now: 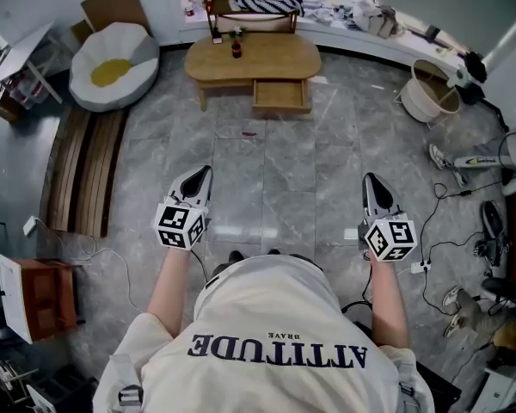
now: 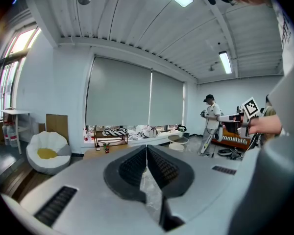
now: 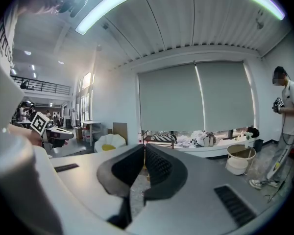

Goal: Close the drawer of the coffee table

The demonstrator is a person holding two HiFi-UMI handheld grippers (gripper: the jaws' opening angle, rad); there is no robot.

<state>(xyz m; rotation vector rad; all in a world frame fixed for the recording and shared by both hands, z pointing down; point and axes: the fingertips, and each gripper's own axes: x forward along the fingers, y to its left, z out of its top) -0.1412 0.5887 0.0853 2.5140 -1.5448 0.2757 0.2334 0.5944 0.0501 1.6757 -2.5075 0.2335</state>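
While both jaw pairs sit pressed together, empty, your left gripper (image 1: 203,175) and right gripper (image 1: 371,181) are well short of the open drawer (image 1: 281,95) under the coffee table (image 1: 252,58). It's at 1 o'clock from left, 11 from right, front running 9-to-3. Left looks marginally nearer.

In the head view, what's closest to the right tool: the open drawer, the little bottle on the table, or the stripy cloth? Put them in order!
From the right tool:
1. Open drawer, at the coffee table's front.
2. Bottle, on the tabletop behind the drawer.
3. Stripy cloth, on the rack beyond the table.
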